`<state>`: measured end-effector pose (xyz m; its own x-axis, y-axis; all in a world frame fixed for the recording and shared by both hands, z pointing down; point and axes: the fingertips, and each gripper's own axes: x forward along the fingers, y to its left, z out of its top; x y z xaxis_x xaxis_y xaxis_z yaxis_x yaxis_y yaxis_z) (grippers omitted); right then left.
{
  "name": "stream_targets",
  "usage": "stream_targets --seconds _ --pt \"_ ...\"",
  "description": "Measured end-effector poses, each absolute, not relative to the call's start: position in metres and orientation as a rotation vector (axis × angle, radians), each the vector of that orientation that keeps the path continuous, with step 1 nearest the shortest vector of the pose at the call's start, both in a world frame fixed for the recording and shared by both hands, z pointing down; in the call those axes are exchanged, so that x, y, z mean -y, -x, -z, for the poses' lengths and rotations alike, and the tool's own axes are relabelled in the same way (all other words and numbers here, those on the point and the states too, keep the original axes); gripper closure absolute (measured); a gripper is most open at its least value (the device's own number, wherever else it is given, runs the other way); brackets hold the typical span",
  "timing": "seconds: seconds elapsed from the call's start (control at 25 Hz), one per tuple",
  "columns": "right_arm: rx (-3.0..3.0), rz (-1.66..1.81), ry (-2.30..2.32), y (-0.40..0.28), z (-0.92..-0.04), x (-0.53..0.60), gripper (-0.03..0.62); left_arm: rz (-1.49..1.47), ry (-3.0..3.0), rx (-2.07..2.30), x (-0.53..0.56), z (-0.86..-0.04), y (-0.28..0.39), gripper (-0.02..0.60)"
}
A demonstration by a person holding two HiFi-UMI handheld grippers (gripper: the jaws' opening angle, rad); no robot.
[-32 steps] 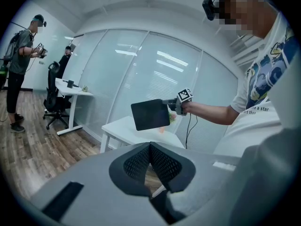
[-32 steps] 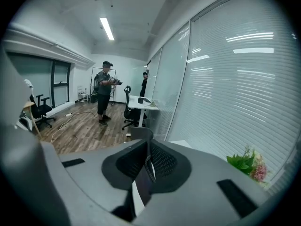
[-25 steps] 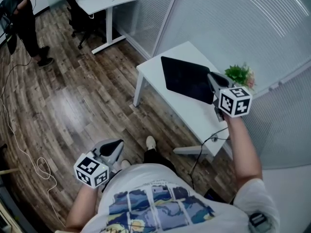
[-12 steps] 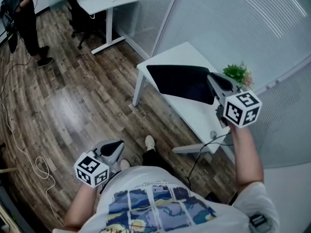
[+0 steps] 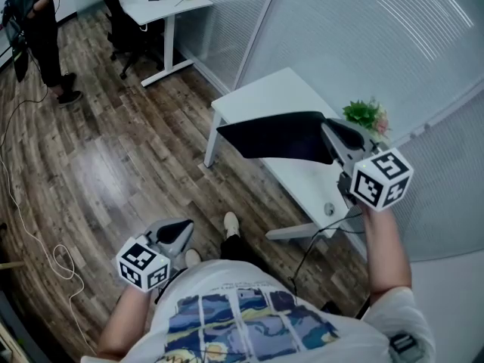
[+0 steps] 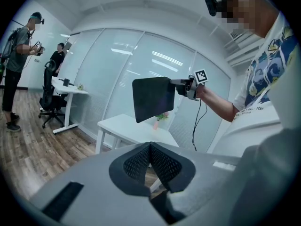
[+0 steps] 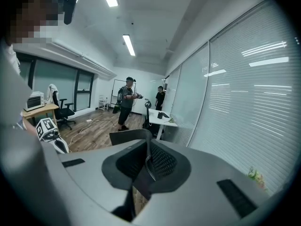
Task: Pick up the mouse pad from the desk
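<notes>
The right arm reaches forward, forearm bare and almost straight. It holds the right gripper (image 5: 330, 129) up above the near end of the white desk (image 5: 276, 93), nose pointing away and slightly down. Its jaws are clamped on one edge of the black mouse pad (image 5: 276, 136). The pad is clear of the desk, in the air above it, and sticks out from the jaws toward the left of the head view. In the left gripper view it shows as a flat dark sheet standing nearly upright. The left arm is bent and kept low beside the body, over the wooden floor (image 5: 113, 150). The left gripper (image 5: 175, 231) has its jaws pressed together with nothing between them.

Both hands are hidden behind the marker cubes in the head view, so the fingers cannot be seen. The clamped edge of the pad is lost inside the right jaws. In the right gripper view only a curled strip of the pad rises above the gripper's body, and the rest is covered. The pad hides part of the desk top behind it. The small plant (image 5: 364, 115) shows leaves and flowers only, its base behind the gripper. A black cable (image 5: 308, 242) drops below the right wrist, and its lower end is hard to follow.
</notes>
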<state>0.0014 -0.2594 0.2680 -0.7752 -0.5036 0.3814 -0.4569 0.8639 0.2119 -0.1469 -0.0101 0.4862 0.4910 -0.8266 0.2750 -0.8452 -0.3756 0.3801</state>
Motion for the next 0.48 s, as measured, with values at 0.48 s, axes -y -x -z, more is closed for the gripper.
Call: stream_targets --seconds 0.48 --pt "2.617 0.175 -0.704 -0.013 -0.253 0.243 0.568 -0.045 -2.287 1.366 0.013 -0.484 0.133 0.58"
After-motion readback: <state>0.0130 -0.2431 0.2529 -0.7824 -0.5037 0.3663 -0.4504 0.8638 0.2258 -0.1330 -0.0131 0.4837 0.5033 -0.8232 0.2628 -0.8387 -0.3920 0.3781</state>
